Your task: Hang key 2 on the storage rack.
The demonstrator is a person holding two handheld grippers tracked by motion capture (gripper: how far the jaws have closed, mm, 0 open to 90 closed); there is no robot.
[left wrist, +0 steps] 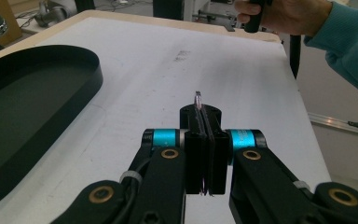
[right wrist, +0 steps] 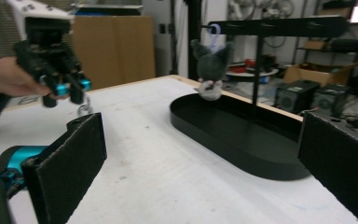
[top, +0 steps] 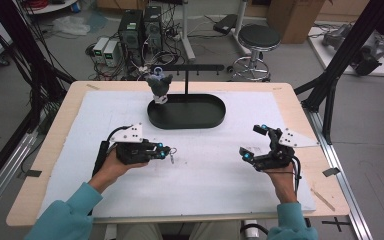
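Observation:
My left gripper (top: 166, 151) hovers over the white mat at the left, its jaws pressed together on a small metal ring (top: 172, 153). A thin sliver of that ring (left wrist: 197, 99) pokes out past the closed pads (left wrist: 204, 112). From the right gripper view the ring (right wrist: 84, 110) dangles below the left gripper (right wrist: 67, 88). My right gripper (top: 253, 141) is held above the mat at the right, open wide with nothing between its jaws (right wrist: 203, 140). A grey plush toy (top: 160, 85) hangs by a loop from a black rack bar (top: 200, 67) over the tray's left end (right wrist: 209, 65).
A black oval tray (top: 215, 120) sits at the back centre of the mat, with the rack's post (top: 186, 82) rising from it. The white mat (top: 205, 175) covers most of the wooden table. Computers, cables and a stool (top: 259, 37) stand on the floor beyond.

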